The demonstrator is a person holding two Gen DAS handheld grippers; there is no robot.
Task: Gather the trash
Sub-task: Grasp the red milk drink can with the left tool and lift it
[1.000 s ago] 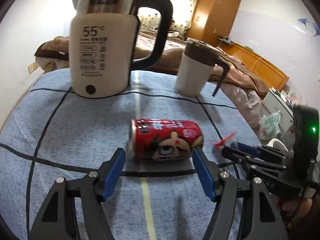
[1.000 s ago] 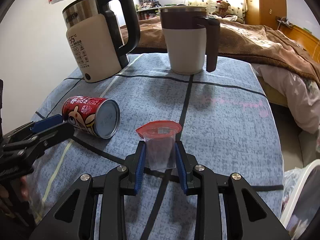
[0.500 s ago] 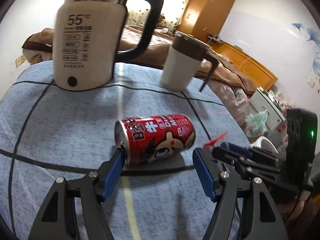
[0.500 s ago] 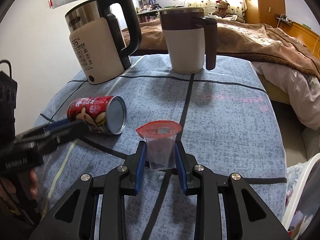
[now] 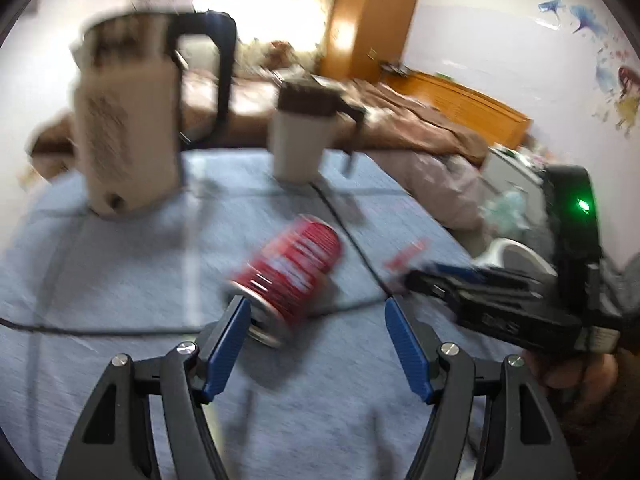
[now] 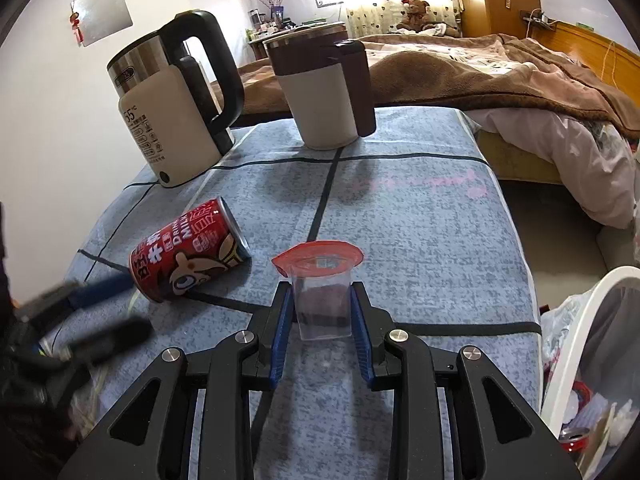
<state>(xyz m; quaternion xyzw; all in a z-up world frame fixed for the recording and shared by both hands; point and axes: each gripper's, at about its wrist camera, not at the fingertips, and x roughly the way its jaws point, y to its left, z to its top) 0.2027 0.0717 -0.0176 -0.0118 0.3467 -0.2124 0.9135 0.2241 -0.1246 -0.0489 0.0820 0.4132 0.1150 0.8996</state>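
— Blue pads of the left gripper (image 5: 316, 336) stand apart, angled down at the red can (image 5: 292, 276) lying on the tablecloth (image 6: 420, 220)?
— Yes; the can has swung end-on since a second ago. The right gripper (image 6: 322, 320) clamps the clear cup (image 6: 320, 300); only its view shows the white bin (image 6: 580, 320).

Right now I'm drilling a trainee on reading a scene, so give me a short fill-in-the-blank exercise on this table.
1. The right tool is shut on a clear cup with a ____ lid.
2. The red can lies on its ____ on the blue cloth.
3. The kettle stands beside a cream mug with a ____ handle.
4. The left tool is ____, one finger beside the can's end.

Missing words: red; side; brown; open
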